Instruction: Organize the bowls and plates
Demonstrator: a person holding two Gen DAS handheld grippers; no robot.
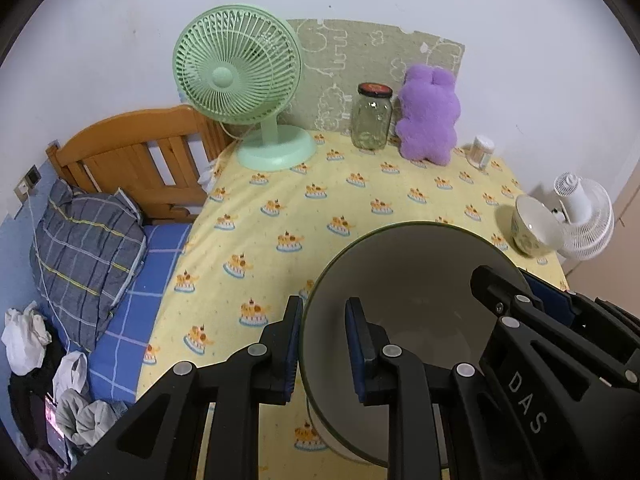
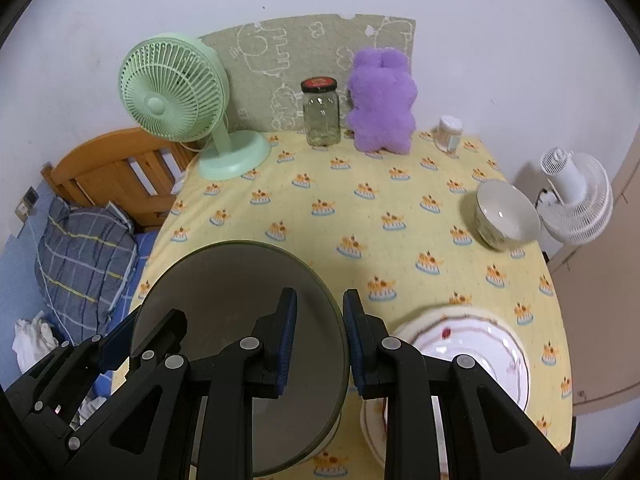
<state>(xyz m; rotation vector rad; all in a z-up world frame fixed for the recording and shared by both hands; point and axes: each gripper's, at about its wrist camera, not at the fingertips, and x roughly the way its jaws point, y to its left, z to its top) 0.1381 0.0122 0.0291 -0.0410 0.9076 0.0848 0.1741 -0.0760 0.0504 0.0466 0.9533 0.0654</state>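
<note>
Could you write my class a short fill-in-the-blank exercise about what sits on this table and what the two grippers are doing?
1. The left gripper and right gripper together hold one large ____ by opposite edges of its rim.
2. The plush toy at the back of the table is ____ in colour.
3. The glass jar stands between the plush toy and the green ____.
4. The plate lies on the ____ tablecloth.

Missing words: bowl; purple; fan; yellow

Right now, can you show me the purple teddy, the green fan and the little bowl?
Purple plush bear (image 2: 380, 104): right wrist view, on its fluffy belly.
Green desk fan (image 2: 168, 88): right wrist view, on the front grille.
Small bowl (image 2: 505, 216): right wrist view, on its white inside.
</note>
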